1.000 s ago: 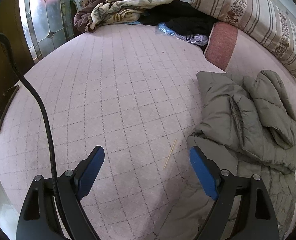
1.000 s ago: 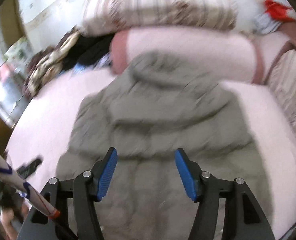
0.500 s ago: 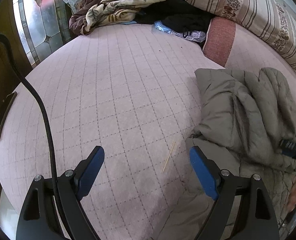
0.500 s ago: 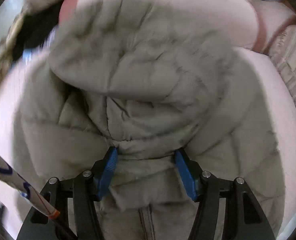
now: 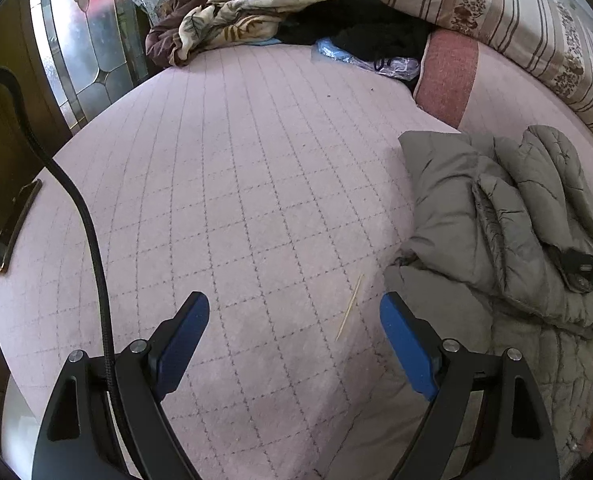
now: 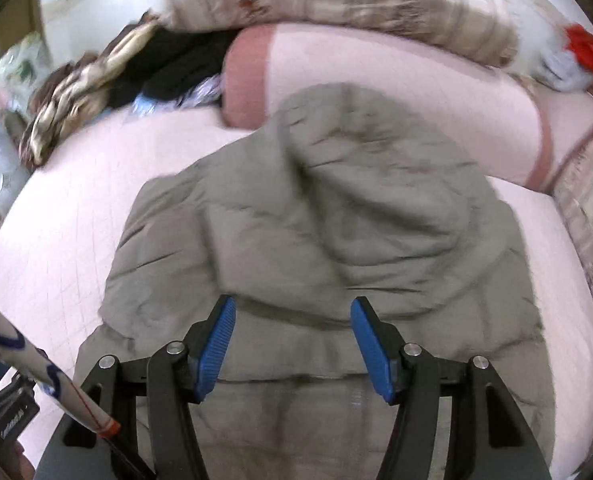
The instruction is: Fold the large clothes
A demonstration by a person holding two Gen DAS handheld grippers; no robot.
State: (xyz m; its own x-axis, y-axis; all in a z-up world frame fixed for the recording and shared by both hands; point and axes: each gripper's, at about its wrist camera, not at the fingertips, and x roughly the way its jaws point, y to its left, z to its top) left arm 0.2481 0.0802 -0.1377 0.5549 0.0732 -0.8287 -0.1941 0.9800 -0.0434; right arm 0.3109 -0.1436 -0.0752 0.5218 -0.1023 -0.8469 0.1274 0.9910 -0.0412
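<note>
I had both hand-held grippers spread and empty, the right hand-held gripper (image 6: 292, 338) directly over the jacket (image 6: 316, 216), the left hand-held gripper (image 5: 294, 332) beside its edge on the bed (image 5: 236, 168)

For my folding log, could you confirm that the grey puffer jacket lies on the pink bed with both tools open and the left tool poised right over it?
Not quite: the left wrist view shows the left tool over bare pink bed, beside the grey puffer jacket. The right tool is the one over it. Both are open.
</note>
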